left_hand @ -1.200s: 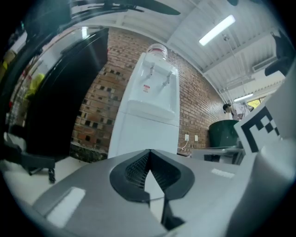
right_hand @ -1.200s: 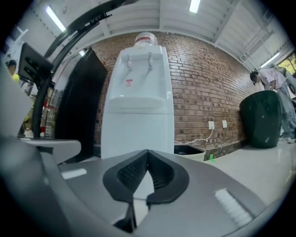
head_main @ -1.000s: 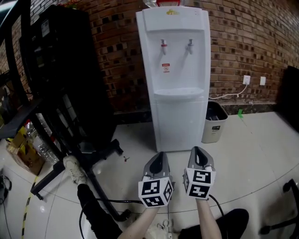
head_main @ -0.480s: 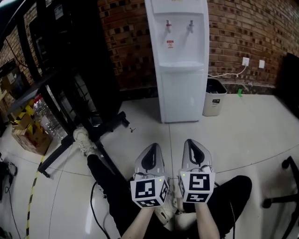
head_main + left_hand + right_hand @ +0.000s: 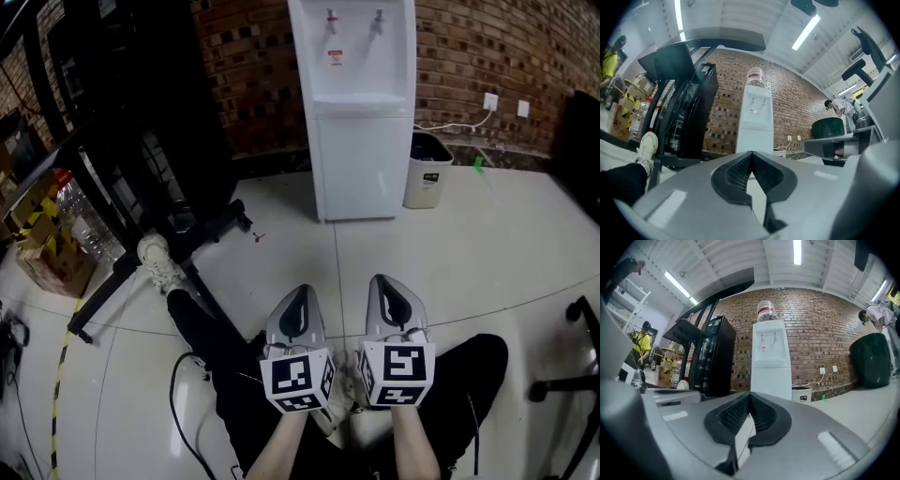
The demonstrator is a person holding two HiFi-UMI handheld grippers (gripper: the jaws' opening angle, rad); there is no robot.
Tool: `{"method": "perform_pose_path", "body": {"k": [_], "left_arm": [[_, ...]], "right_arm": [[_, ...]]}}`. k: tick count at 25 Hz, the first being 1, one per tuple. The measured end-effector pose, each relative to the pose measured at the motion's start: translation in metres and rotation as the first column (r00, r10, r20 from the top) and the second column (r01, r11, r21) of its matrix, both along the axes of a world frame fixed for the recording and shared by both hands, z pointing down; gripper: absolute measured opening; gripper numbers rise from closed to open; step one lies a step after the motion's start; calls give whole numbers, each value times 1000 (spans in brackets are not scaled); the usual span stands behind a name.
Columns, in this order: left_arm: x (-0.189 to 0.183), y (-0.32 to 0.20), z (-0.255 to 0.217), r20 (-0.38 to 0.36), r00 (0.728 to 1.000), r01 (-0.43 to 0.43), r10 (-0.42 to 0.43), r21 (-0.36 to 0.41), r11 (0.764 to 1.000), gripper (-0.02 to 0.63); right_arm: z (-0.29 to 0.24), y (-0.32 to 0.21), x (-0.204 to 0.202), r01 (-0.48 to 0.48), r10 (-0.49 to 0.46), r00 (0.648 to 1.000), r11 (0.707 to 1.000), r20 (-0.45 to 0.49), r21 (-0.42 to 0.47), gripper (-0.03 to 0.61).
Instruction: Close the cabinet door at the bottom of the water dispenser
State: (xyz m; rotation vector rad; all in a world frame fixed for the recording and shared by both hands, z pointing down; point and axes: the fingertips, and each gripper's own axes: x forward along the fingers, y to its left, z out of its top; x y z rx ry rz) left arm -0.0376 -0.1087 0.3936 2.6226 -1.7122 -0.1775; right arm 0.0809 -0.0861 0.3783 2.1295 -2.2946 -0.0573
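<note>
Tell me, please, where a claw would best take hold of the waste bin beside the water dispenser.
Probably the near rim, pinched from above. The waste bin stands upright with an open top; the water dispenser is close on its left in the head view and the brick wall behind, leaving the front free.

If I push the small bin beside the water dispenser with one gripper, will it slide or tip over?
The bin looks like thin open-topped plastic, so it is probably light. On the glossy floor it would likely slide. It is taller than wide, so a push near its rim might tip it.
</note>
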Motion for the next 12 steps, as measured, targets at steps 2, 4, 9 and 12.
{"method": "perform_pose_path", "body": {"k": [2, 4, 9, 12], "left_arm": [[3, -4, 1, 1, 1000, 2, -2, -2, 1000, 15], [4, -6, 3, 4, 1000, 1, -1, -10, 1000, 15], [11, -7, 4, 2, 1000, -14, 14, -11, 1000, 15], [15, -9, 5, 7, 1000, -23, 24, -12, 1000, 15]], "right_arm": [[2, 0, 1, -1, 1, 1000, 1000, -4, 1, 0], [6, 0, 2, -1, 1, 1000, 1000, 0, -6, 0], [7, -2, 11, -10, 10, 1000, 1000, 7, 0, 0], [6, -2, 16, -21, 21, 1000, 1000, 11, 7, 0]]}}
